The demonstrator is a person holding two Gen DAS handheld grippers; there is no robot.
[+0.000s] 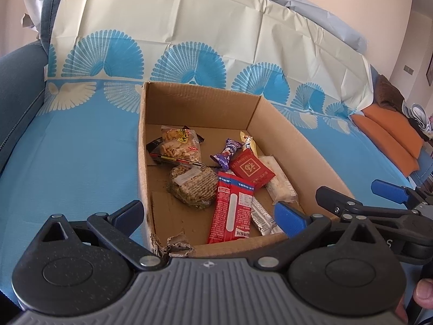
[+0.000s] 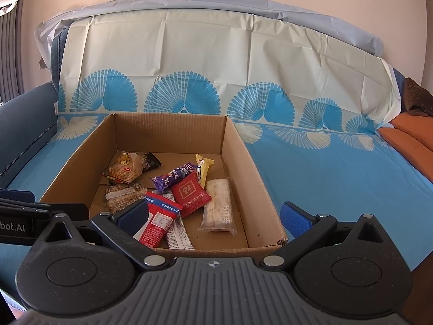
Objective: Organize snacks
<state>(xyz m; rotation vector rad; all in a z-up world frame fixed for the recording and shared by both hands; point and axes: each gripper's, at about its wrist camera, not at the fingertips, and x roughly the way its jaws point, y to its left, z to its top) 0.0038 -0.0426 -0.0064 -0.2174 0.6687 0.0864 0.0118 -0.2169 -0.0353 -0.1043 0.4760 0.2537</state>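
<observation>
An open cardboard box (image 1: 286, 135) (image 2: 243, 146) stands on a blue cloth. Several snack packets lie inside: a long red pack (image 1: 231, 211) (image 2: 157, 218), a square red sachet (image 1: 253, 170) (image 2: 190, 193), a purple candy (image 1: 226, 153) (image 2: 173, 177), a round nut cake (image 1: 193, 185) (image 2: 123, 196), a clear cracker bag (image 1: 178, 145) (image 2: 125, 170), a pale rice bar (image 1: 278, 181) (image 2: 217, 205) and a yellow-white candy (image 2: 203, 169). My left gripper (image 1: 208, 216) is open and empty at the box's near edge. My right gripper (image 2: 213, 216) is open and empty above the near edge; it also shows in the left wrist view (image 1: 362, 195).
The blue-and-cream cloth (image 1: 67, 149) (image 2: 338, 178) covers a sofa seat and back. Orange cushions (image 1: 389, 138) (image 2: 411, 135) lie at the right. A dark blue armrest (image 1: 19, 81) is at the left. The box's near-left corner (image 1: 173, 246) is torn.
</observation>
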